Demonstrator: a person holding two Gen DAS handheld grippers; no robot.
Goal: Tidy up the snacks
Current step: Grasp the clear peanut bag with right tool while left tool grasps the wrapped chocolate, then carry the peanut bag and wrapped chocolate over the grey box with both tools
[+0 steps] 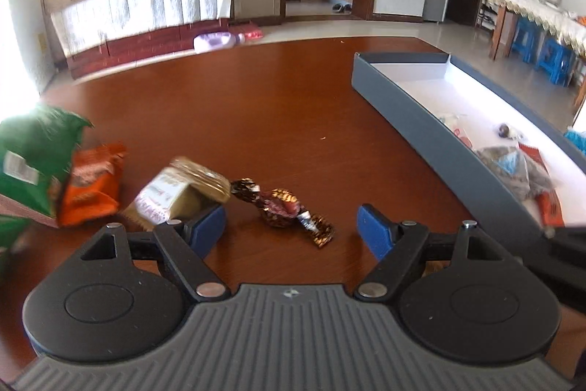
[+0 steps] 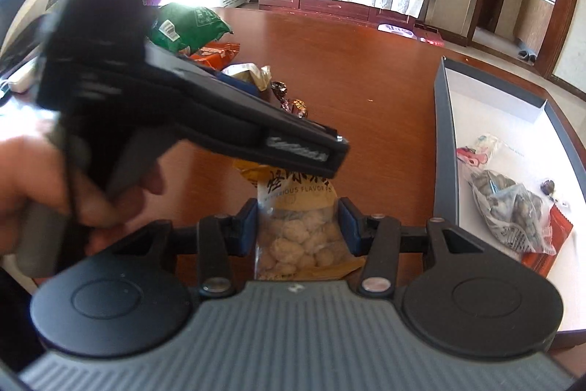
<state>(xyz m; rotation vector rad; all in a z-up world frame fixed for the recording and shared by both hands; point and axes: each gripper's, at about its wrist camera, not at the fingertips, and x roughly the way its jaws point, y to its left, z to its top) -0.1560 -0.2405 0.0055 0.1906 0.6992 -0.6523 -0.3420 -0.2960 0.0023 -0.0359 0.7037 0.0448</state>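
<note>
Left gripper (image 1: 291,226): blue pads on black linkage arms, silver pivot pins, round black discs at nine and three o'clock, ribbed grey body between. Right gripper (image 2: 298,226) matches it, and a bare hand (image 2: 55,185) wraps a grey handle.

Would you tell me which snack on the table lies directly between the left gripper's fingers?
The brown-and-gold wrapped candy, lying in the open gap of the left gripper. The beige packet, orange packet and green bag all sit farther left.
</note>
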